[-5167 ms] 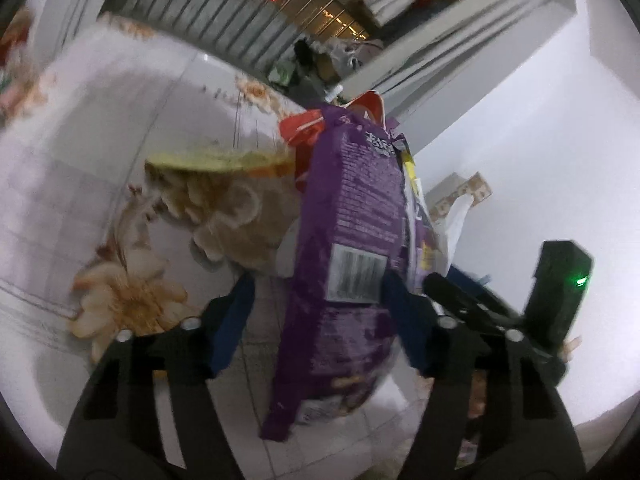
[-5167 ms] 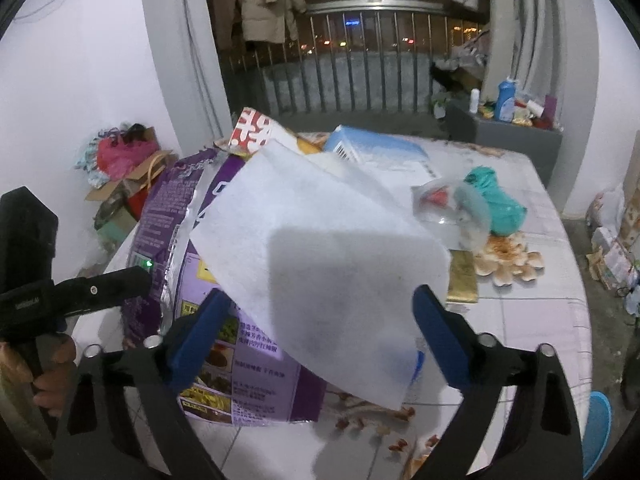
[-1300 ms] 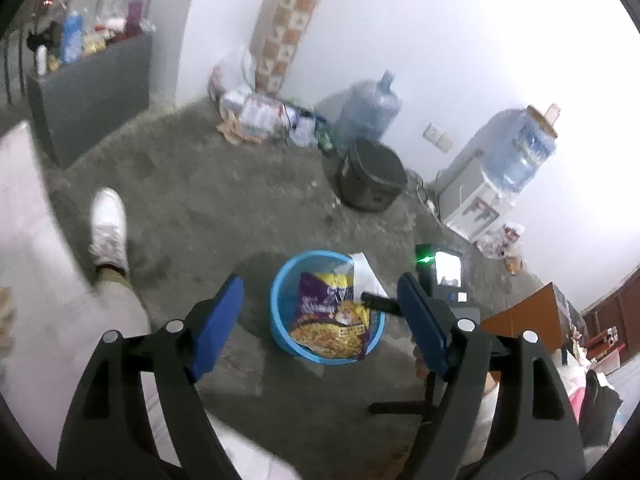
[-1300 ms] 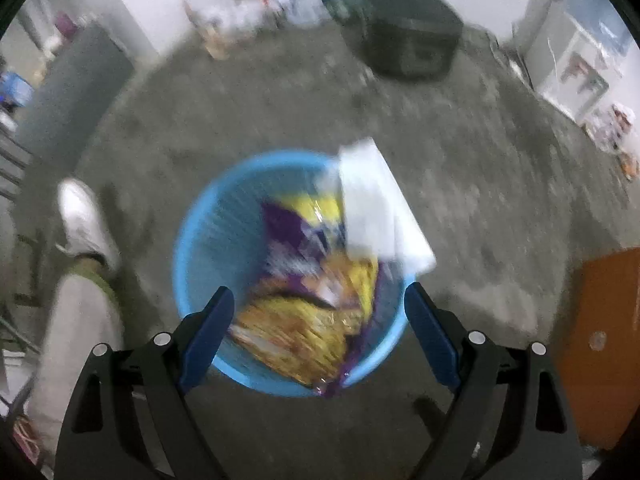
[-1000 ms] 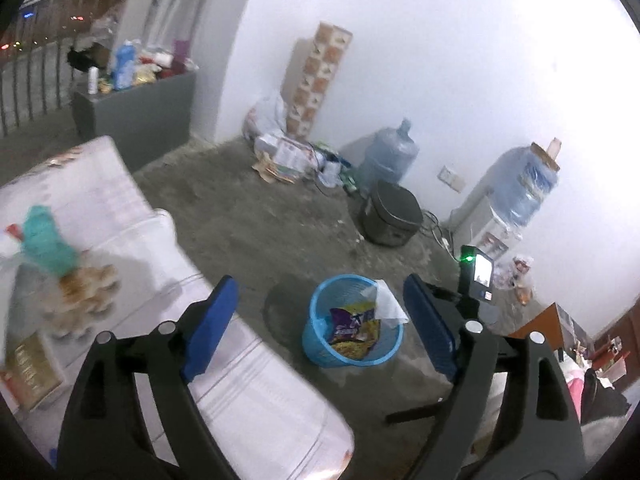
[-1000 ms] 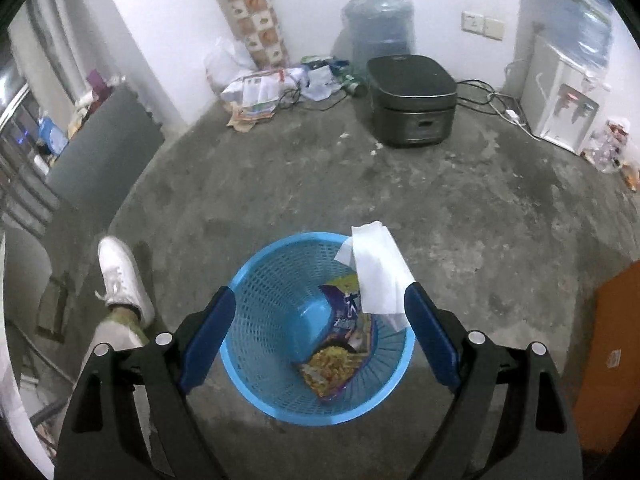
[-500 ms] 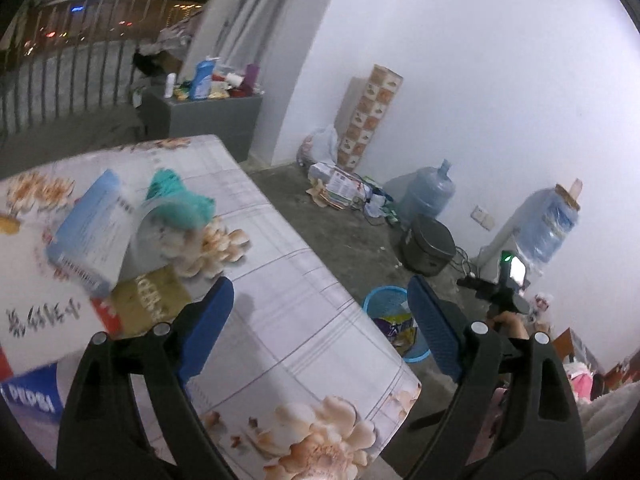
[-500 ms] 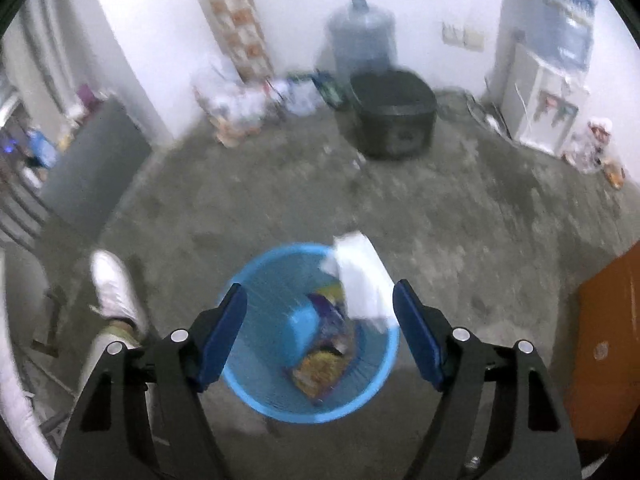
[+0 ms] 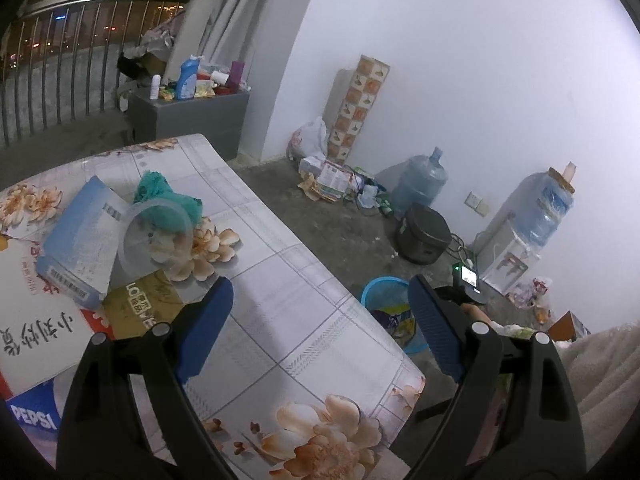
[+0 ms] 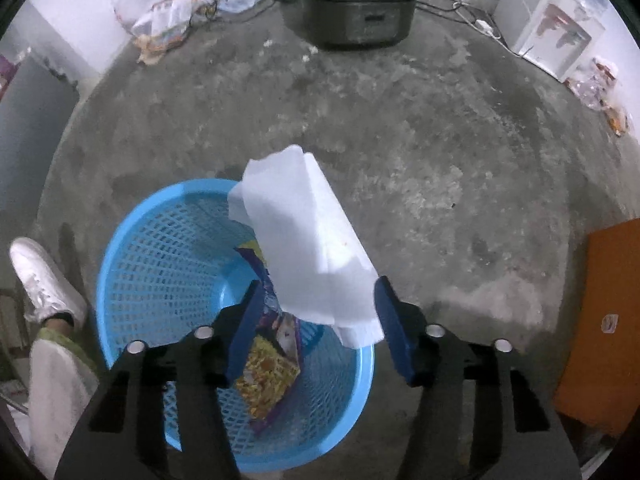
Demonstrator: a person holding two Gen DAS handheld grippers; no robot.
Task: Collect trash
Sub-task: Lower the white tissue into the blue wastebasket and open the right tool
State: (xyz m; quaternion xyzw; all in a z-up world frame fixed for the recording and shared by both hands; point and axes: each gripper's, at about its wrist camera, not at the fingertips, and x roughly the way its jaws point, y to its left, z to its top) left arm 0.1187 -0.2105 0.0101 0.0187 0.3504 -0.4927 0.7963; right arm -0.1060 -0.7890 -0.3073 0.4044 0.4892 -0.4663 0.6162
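The right gripper (image 10: 316, 316), its jaws closing, points down at a white tissue (image 10: 308, 240) draped over the rim of the blue basket (image 10: 160, 248), which already holds a purple snack bag (image 10: 268, 364). The left gripper (image 9: 320, 320) hangs empty and spread over the table (image 9: 280, 300), where a blue box (image 9: 80, 236), plastic cup (image 9: 156, 236) and gold packet (image 9: 140, 304) remain, so collecting looks partly done.

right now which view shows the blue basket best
The right wrist view: it looks almost straight down into the basket, showing its mesh, the snack bag inside and a tissue draped over the rim. The left wrist view shows only a small part beyond the table edge.
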